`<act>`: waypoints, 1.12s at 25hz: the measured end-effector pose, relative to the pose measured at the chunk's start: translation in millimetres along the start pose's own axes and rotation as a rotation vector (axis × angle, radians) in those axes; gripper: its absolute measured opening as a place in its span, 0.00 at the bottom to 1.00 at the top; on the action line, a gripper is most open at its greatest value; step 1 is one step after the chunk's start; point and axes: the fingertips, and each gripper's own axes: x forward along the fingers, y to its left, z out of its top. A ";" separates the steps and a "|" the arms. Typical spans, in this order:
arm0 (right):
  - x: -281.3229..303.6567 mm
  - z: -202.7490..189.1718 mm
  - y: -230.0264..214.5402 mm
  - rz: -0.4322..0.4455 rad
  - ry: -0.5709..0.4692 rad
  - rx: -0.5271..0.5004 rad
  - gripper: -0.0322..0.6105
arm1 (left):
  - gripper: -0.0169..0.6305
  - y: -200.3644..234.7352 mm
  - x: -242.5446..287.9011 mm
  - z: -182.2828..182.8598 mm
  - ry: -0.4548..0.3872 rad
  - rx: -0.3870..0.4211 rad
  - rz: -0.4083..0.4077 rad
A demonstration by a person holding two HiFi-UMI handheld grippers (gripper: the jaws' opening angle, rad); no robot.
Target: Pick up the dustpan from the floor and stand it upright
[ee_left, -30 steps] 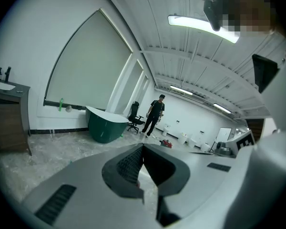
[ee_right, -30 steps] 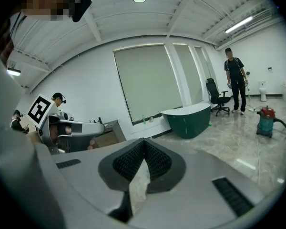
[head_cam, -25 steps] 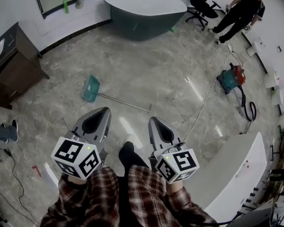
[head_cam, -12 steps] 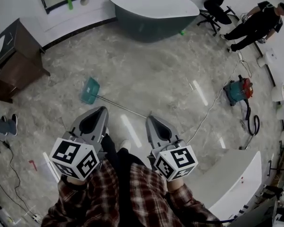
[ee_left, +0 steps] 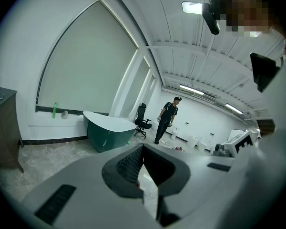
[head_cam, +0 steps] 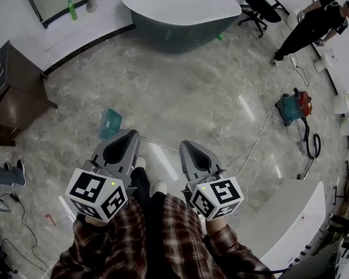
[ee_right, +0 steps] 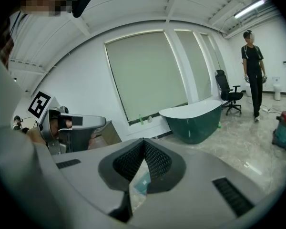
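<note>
Left gripper [head_cam: 130, 135]: jaws pinched together, nothing in them; I'm holding it out low in front of me

Right gripper [head_cam: 184, 145]: same deal, tips closed on nothing; sits level with the left one, a gap between them

Dustpan [head_cam: 109, 123]: teal, lying flat on the marble floor [head_cam: 198, 92] just ahead of my left gripper; its thin handle runs right, past both gripper tips; neither gripper touches it

Further off: dark green bathtub [head_cam: 180, 13]; vacuum [head_cam: 292, 106] on the right; person in black [head_cam: 314, 19] beyond it

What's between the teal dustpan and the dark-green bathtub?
Nothing; the head view shows only bare grey marble floor between the teal plastic dustpan and the dark-green oval bathtub.
</note>
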 end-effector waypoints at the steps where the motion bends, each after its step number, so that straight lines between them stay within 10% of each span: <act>1: 9.8 5.7 -1.8 -0.014 -0.006 0.006 0.07 | 0.04 7.2 6.7 6.8 0.004 0.008 -0.015; 19: 76.4 30.5 -55.7 -0.171 -0.014 0.063 0.07 | 0.04 41.2 102.0 21.7 0.095 0.074 -0.139; 28: 102.3 -45.0 -105.1 -0.247 0.111 0.026 0.07 | 0.04 71.8 137.4 -41.8 0.171 0.069 -0.104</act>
